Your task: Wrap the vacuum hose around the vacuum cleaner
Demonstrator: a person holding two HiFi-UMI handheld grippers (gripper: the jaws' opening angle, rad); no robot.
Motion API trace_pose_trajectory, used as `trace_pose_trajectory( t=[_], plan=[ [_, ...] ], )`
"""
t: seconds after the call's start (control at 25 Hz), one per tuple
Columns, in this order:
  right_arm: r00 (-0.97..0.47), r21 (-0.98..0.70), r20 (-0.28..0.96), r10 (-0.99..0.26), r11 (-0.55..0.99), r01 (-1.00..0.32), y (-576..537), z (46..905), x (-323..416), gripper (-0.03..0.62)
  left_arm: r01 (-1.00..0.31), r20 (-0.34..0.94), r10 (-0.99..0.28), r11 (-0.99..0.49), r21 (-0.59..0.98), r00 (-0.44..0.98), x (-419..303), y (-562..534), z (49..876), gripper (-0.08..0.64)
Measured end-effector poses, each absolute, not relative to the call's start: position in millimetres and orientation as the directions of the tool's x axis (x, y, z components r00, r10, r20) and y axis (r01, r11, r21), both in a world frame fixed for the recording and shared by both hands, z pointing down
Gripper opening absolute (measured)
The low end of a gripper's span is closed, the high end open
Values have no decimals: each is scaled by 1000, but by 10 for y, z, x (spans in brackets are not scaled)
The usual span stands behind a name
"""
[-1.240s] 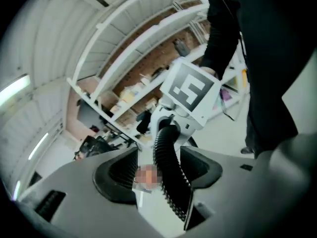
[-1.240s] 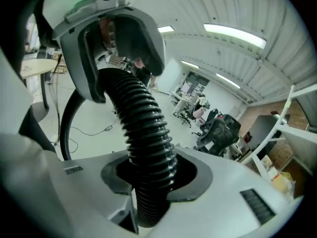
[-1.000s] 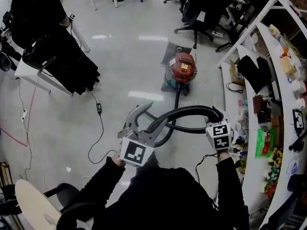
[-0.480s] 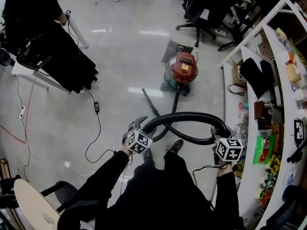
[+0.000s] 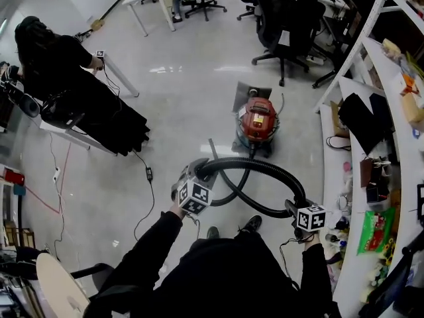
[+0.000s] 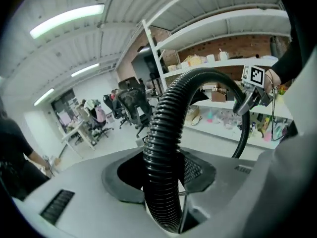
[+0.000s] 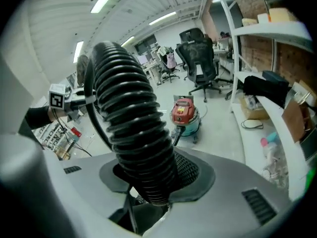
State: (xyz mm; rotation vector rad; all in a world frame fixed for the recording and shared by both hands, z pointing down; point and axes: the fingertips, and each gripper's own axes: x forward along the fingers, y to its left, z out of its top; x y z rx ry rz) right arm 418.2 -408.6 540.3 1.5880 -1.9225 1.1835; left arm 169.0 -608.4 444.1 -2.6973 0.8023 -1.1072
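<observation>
The red vacuum cleaner point(image 5: 257, 126) stands on the floor ahead of me. Its black ribbed hose point(image 5: 265, 168) arches in the air between my two grippers, and another stretch of it curves down to the cleaner. My left gripper point(image 5: 190, 173) has just been closing its jaws. They now press on the hose point(image 6: 163, 148), which runs up between them. My right gripper point(image 5: 295, 208) is shut on the other end of the arch, and the hose point(image 7: 133, 128) fills the gap between its jaws. In the right gripper view the cleaner point(image 7: 184, 114) shows beyond the hose.
A person in black point(image 5: 59, 71) sits at a white desk point(image 5: 56, 128) to the left. Office chairs point(image 5: 285, 18) stand at the back. White shelves point(image 5: 377, 131) with small items run along the right. A thin cable point(image 5: 147, 184) lies on the floor.
Both grippers have sunk and moved apart with the hose, so its arch is wider. The left gripper, raised near the camera before, is now lower and smaller in view.
</observation>
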Motion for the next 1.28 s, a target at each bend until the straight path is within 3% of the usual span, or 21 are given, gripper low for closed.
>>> trace_pose_trajectory(
  t=[0.12,0.2,0.28,0.32,0.44,0.6,0.68,0.8,0.84,0.92,0.96,1.2,1.28],
  plan=[
    [-348,-427,724,-595,9,-904,-4018,5819,4320,178,-336,591,-552,-831,-442,589,2223,-6063,4122,176],
    [-307,-414,743,-594,-48,-909,-3972,6030,4501,184,-264,569,-567,-807,-528,596,2517,-5997,3983,175],
    [-190,-315,774,-604,-106,-943,-3979,6058,4793,303,-208,559,-567,-790,-576,606,2723,-5951,3936,173],
    [-115,-227,777,-618,-106,-968,-4028,5952,4943,325,-192,557,-564,-787,-587,610,2796,-5947,3931,173],
    [35,127,664,-747,67,-990,-4449,5106,5082,339,-147,541,-560,-768,-623,628,2990,-5960,3884,175],
    [-98,372,466,-879,295,-880,-5338,4033,4624,339,9,523,-517,-705,-709,677,3376,-5926,3795,175],
    [-142,466,458,-878,373,-802,-5712,3953,4447,339,103,531,-477,-669,-737,700,3567,-5893,3822,175],
    [-135,548,574,-808,501,-670,-6082,4256,4322,336,173,523,-419,-634,-754,742,3737,-5927,3796,175],
    [-122,545,614,-780,532,-648,-6156,4378,4333,326,180,515,-403,-629,-756,756,3765,-5977,3759,175],
    [-114,527,651,-750,555,-643,-6271,4496,4403,167,192,500,-372,-619,-761,782,3792,-6099,3700,176],
    [-126,506,663,-738,566,-652,-6317,4508,4432,123,196,492,-358,-616,-763,794,3798,-6162,3691,177],
    [-244,107,826,-508,566,-817,-6722,4639,4524,120,80,419,-362,-670,-738,833,3825,-6871,3816,203],
    [-305,-59,864,-399,522,-851,-6881,4730,4589,121,-31,354,-395,-704,-709,848,3794,-7164,3762,272]
  ],
)
